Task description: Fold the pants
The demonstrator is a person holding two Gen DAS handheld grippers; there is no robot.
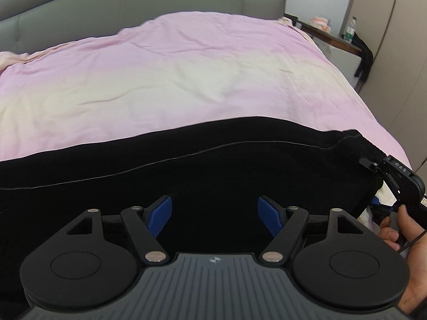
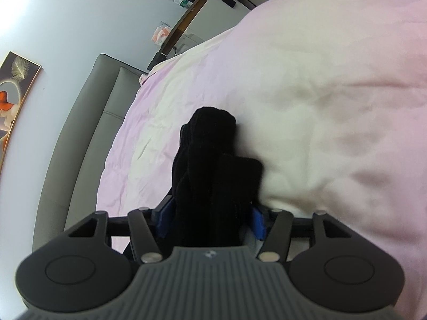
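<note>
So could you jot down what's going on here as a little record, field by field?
Setting: bed with pink sheet, grey headboard
Garment: black pants lying across the near edge
Left tool: open, over the pants, gripping nothing
Right tool: shut on a bunched end of the pants
Hand: holds the right tool's handle
Background: nightstand with bottle
</note>
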